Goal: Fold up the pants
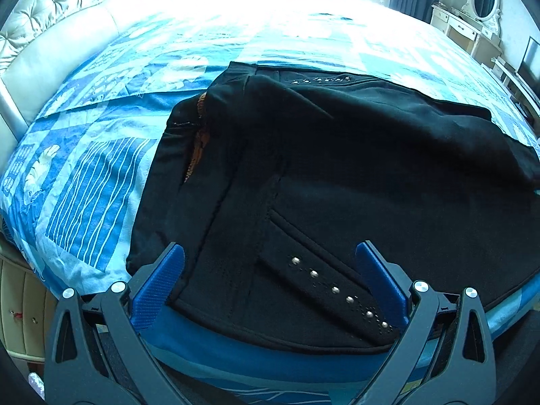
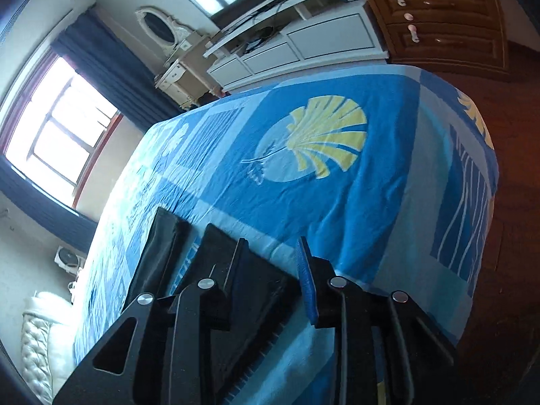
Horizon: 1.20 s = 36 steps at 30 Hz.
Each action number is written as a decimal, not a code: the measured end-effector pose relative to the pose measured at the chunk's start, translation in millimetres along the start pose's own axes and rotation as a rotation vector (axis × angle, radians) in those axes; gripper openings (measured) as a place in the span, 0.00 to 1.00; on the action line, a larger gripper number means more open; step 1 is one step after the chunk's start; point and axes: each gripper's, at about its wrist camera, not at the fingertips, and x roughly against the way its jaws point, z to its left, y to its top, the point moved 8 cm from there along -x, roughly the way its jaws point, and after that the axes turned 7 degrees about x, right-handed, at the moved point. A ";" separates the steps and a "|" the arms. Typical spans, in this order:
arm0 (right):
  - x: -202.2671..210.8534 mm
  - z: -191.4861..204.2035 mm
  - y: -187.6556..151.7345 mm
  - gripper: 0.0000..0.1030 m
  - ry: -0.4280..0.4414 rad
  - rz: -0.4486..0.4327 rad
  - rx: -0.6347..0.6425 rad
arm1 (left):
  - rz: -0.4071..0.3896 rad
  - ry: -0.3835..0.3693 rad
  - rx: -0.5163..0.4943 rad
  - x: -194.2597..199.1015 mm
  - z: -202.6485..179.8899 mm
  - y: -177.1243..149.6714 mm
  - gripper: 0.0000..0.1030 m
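Black pants with silver studs lie folded over on the blue patterned bedspread. In the left wrist view my left gripper is open, its blue pads either side of the near studded edge, holding nothing. In the right wrist view my right gripper is tilted sideways above the bedspread. A black pants leg end lies between its fingers; its blue pad stands apart from the other finger. Another black leg end lies to the left.
A tufted white headboard runs along the left. A white dresser with an oval mirror stands at the far right. A white TV cabinet, a wooden wardrobe and a window lie beyond the bed.
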 end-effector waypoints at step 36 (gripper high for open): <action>-101.2 438.5 -233.8 0.69 0.460 0.527 1.018 | 0.326 -0.555 0.088 -158.1 34.1 199.1 0.48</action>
